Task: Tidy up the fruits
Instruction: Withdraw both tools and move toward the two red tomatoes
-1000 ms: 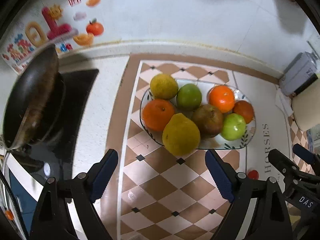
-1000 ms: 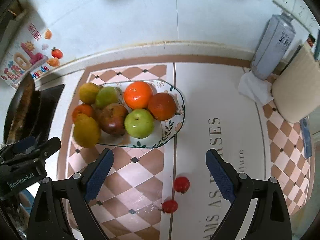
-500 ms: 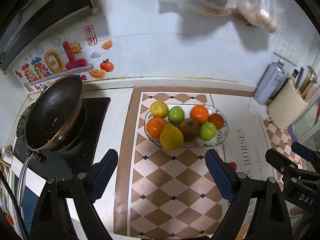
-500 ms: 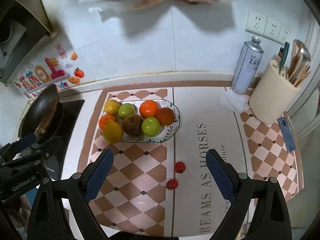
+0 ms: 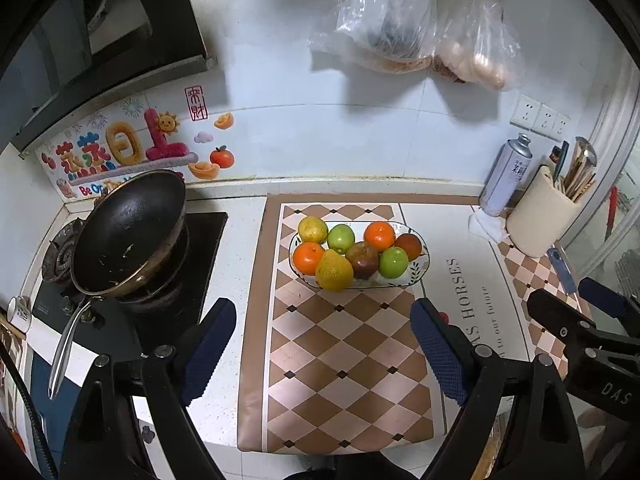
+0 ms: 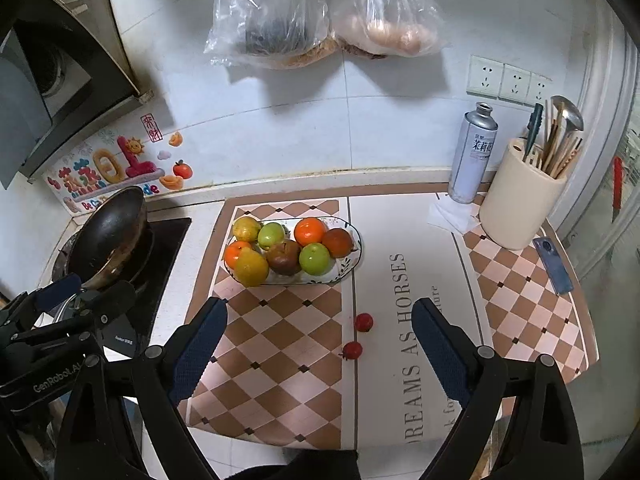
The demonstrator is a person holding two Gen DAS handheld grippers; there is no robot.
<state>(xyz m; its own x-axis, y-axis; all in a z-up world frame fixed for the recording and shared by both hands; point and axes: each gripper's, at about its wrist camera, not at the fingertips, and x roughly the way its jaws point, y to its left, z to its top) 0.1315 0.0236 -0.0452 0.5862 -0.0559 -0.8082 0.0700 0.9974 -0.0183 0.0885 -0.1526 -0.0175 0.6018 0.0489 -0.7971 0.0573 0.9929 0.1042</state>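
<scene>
Ceramic plate (image 6: 352, 258) is piled with fruit; two red fruits (image 6: 363, 322) are left beside; left gripper (image 5: 324, 344) and right gripper (image 6: 320, 344) are held apart, empty.

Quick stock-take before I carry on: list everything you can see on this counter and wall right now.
oval patterned plate: one, white, on checkered mat.
fruit on plate: eight; two orange, two green, two yellow, one brown, one red-orange.
small red fruits: two, on mat, in front of plate.
black wok: one, on stove, left.
grey spray can: one, back right.
cream utensil holder: one, beside can.
clear plastic bags: two, hanging on wall.
blue phone: one, right edge.
left tool: open, empty.
right tool: open, empty.
</scene>
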